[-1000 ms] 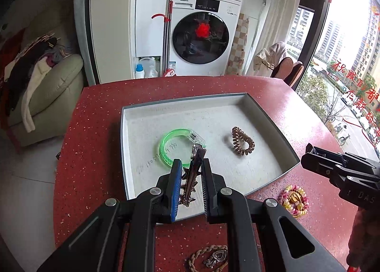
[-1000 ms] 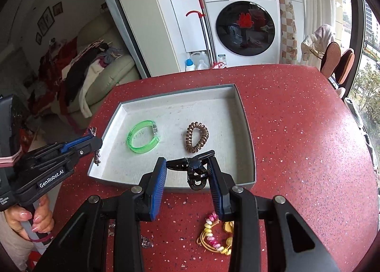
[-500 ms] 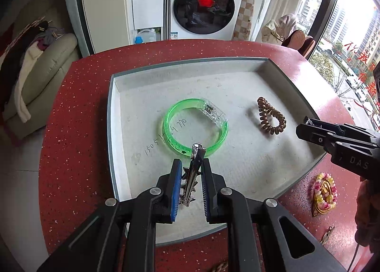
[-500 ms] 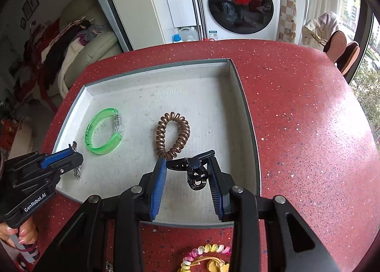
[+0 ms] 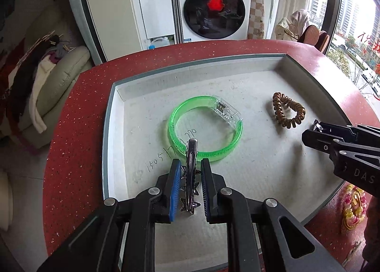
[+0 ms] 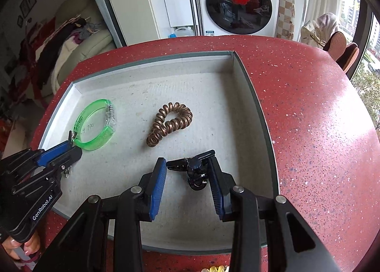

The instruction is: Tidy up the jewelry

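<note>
A grey tray (image 5: 108, 129) sits on the red table. In it lie a green bangle (image 5: 204, 127) and a brown spiral hair tie (image 5: 287, 112). My left gripper (image 5: 190, 167) is shut on a silver star hair clip (image 5: 188, 188), held low over the tray's near left part, its tip by the bangle. In the right wrist view the tray (image 6: 261, 115), bangle (image 6: 97, 124) and hair tie (image 6: 169, 122) show too. My right gripper (image 6: 187, 169) holds a black claw clip (image 6: 193, 172) over the tray's near right part; the clip touches the right pad, with a gap to the left pad.
A pink and yellow beaded piece (image 5: 353, 207) lies on the table right of the tray. The left gripper (image 6: 59, 153) shows at the left of the right wrist view, the right gripper (image 5: 315, 134) at the right of the left wrist view. A washing machine (image 5: 213, 3) stands behind.
Both grippers have moved forward over the tray and lower, each still carrying its clip. The bangle and hair tie have not moved.
</note>
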The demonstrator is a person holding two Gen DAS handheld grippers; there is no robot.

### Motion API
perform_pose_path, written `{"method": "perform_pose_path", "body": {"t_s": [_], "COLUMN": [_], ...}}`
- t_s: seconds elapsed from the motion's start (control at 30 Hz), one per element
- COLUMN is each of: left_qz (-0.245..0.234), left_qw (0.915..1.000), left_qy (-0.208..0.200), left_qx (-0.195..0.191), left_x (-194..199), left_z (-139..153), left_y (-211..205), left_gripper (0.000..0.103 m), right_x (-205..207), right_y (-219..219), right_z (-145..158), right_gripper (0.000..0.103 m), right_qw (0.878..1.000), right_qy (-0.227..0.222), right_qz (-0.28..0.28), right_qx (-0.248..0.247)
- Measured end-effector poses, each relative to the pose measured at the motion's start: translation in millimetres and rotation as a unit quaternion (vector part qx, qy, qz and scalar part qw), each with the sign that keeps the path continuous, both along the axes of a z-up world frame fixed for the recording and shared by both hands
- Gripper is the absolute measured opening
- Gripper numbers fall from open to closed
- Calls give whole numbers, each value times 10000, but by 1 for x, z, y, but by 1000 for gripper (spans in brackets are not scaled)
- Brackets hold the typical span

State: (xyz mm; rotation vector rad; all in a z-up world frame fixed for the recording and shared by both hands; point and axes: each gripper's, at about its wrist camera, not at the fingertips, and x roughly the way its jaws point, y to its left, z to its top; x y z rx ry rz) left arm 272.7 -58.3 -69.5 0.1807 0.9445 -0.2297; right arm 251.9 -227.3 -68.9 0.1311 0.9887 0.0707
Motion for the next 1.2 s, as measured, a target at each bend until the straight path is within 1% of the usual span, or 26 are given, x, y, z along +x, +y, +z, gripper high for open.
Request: {"method": "perform_pose_path", "body": {"t_s": [0.03, 0.1, 0.13, 0.17, 0.3, 0.47, 0.5, 0.53, 0.57, 0.6, 0.63, 0.67, 0.8, 0.87, 0.9, 0.93, 1.0, 1.1, 1.13, 1.17, 1.2], "left_qz": [-1, -2, 3, 14, 93, 197, 211, 231, 274, 333, 367, 353, 353, 347, 357, 381, 441, 447, 466, 481, 494], "left_qw": [10000, 9999, 9999, 9999, 9997, 9992, 9990, 9987, 9982, 9972, 9963, 9961, 9960, 9957, 9955, 9952, 9936, 9936, 9936, 9937, 9938], "left_qy": [-45, -86, -104, -135, -221, -353, -388, -430, -506, -630, -744, -764, -742, -758, -762, -776, -895, -900, -896, -882, -864], "left_qx": [24, 82, 91, 88, 24, -74, -101, -131, -162, -204, -238, -252, -342, -402, -432, -467, -525, -509, -504, -493, -493], "left_x": [-1, -3, -4, -5, -9, -14, -15, -17, -20, -24, -28, -30, -37, -43, -46, -50, -59, -70, -74, -78, -82], "left_z": [0, 1, 2, 3, 9, 21, 24, 27, 30, 34, 38, 41, 48, 51, 52, 54, 58, 60, 60, 60, 59], "left_y": [-1, -1, 0, 0, 3, 9, 11, 12, 14, 16, 18, 18, 20, 24, 25, 28, 35, 43, 46, 47, 50], "left_gripper": [35, 35, 35, 35, 35, 35, 38, 55, 81, 88, 89, 89, 90, 90, 95, 103, 103, 103, 103, 103, 103], "right_x": [-1, -4, -5, -7, -15, -29, -32, -36, -39, -43, -46, -49, -60, -68, -72, -76, -83, -95, -100, -105, -109], "right_y": [-1, -3, -3, -4, -9, -16, -17, -17, -18, -17, -18, -19, -16, -14, -12, -11, -9, -8, -7, -7, -7], "right_z": [1, 6, 9, 13, 25, 34, 36, 37, 38, 39, 40, 41, 45, 48, 49, 50, 50, 50, 50, 49, 49], "right_gripper": [43, 52, 61, 64, 65, 66, 66, 66, 67, 68, 70, 70, 73, 77, 79, 79, 80, 83, 84, 89, 90], "right_qw": [10000, 9998, 9997, 9995, 9984, 9964, 9962, 9960, 9958, 9956, 9954, 9952, 9950, 9948, 9946, 9944, 9942, 9936, 9933, 9931, 9928], "right_qy": [-15, -101, -159, -227, -388, -486, -498, -509, -521, -533, -545, -553, -568, -602, -619, -635, -637, -653, -670, -687, -715], "right_qz": [1, -10, -27, -45, -145, -324, -334, -343, -356, -370, -385, -392, -367, -347, -343, -339, -321, -328, -339, -353, -363], "right_qx": [72, 164, 177, 194, 385, 606, 625, 646, 664, 677, 691, 706, 741, 746, 753, 770, 811, 864, 877, 881, 887]}}
